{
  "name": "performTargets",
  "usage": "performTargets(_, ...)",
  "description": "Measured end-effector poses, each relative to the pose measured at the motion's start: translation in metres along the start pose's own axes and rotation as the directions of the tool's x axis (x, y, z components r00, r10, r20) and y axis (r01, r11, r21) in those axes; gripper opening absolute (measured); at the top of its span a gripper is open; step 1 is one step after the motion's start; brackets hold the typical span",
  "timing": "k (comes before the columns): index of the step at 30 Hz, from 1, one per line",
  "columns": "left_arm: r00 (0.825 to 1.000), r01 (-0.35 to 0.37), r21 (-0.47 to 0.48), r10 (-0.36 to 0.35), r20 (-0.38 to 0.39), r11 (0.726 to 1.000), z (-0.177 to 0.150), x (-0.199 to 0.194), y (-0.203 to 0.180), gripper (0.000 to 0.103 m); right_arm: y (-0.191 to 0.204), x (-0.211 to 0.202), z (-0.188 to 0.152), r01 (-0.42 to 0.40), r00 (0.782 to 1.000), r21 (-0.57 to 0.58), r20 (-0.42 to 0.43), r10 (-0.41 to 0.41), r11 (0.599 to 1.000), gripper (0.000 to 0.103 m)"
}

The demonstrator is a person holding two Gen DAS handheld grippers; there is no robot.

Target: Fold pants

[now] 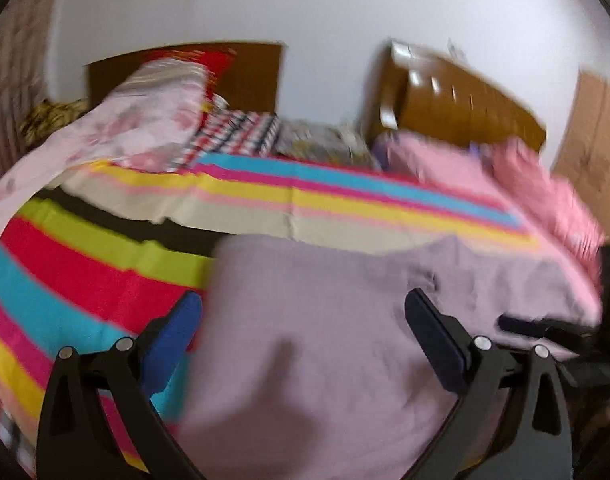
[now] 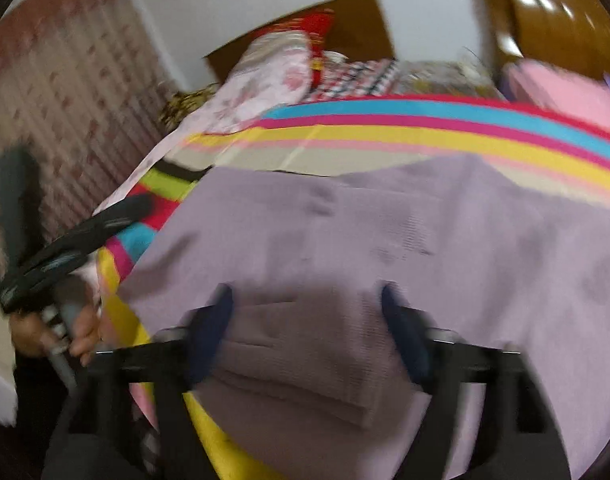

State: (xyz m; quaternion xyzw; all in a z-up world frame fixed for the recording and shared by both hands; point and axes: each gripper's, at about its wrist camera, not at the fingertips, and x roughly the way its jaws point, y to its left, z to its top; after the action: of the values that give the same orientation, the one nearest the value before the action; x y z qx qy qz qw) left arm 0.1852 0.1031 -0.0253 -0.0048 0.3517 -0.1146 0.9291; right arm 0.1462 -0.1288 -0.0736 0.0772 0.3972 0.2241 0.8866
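Observation:
The lilac pants (image 1: 325, 320) lie spread on the striped bedspread (image 1: 85, 280), near its front edge. My left gripper (image 1: 303, 312) is open and empty, hovering over the pants' left part. In the right wrist view the pants (image 2: 385, 240) fill the middle, with a folded thicker edge (image 2: 301, 364) between the fingers. My right gripper (image 2: 305, 312) is open just above that edge; I cannot tell if it touches. The left gripper (image 2: 65, 248) shows at the left of that view, held in a hand. Both views are motion-blurred.
A floral pink quilt (image 1: 137, 120), a checked cloth (image 1: 233, 132) and pink folded items (image 1: 485, 168) lie at the far side of the bed. A brown headboard (image 1: 465, 100) and a cardboard box (image 1: 593, 140) stand behind. A patterned curtain (image 2: 65, 100) hangs at the left.

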Motion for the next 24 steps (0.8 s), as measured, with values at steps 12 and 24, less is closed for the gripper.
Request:
performTargets(12, 0.992, 0.096, 0.079, -0.088, -0.095, 0.992, 0.000, 0.011, -0.016, 0.101, -0.018, -0.016, -0.016, 0.041, 0.996, -0.098, -0.073, -0.048, 0.994, 0.075)
performTargets(24, 0.977, 0.097, 0.005, -0.094, -0.191, 0.995, 0.035, 0.119, 0.021, 0.101, -0.007, 0.056, 0.021, 0.020, 0.990, -0.287, -0.125, -0.058, 0.958, 0.087)
